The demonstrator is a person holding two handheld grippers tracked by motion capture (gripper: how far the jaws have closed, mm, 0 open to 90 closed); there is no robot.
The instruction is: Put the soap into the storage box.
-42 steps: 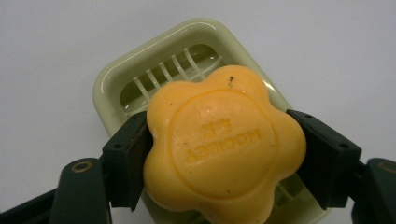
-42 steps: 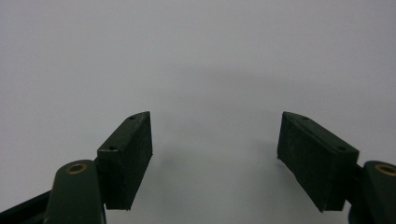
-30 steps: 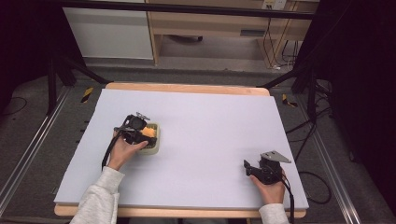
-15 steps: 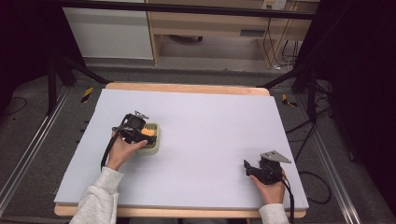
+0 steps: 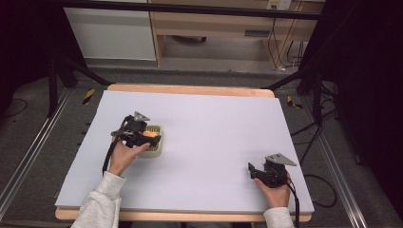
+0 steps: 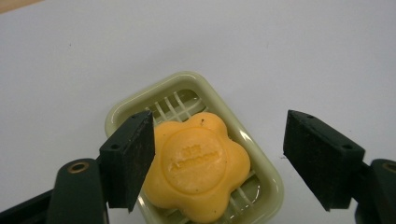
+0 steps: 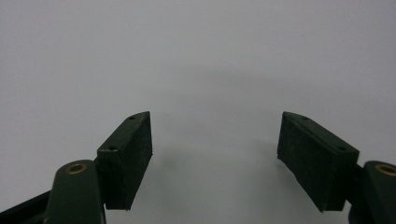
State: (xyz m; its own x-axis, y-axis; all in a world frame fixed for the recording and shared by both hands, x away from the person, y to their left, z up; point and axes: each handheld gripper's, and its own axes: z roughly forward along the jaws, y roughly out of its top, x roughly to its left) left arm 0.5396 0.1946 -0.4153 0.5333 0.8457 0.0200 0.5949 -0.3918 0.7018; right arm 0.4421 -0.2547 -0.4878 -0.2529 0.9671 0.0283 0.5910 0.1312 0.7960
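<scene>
Fingers (image 6: 128, 158) of the left gripper (image 6: 217, 161) stand wide apart and hold nothing; they hang over the soap (image 6: 198, 163), one pad close beside the bar's edge and the other well clear over the table (image 6: 303, 51), which reads as either lining up a grasp or just having let go. One orange, flower-shaped soap lies in one pale green dish (image 6: 196, 86), resting on the slatted floor, probably so water can drain away under it. From above, the dish (image 5: 153, 142) sits on the left half of the grey table (image 5: 214, 123), with the left gripper (image 5: 142, 137) directly over it. At the near right edge the right gripper (image 5: 259, 172) lies low and idle, likely parked out of the way; its jaws are equally wide open over bare table (image 7: 201, 56) and hold nothing. Count: two grippers, one soap, one dish.
</scene>
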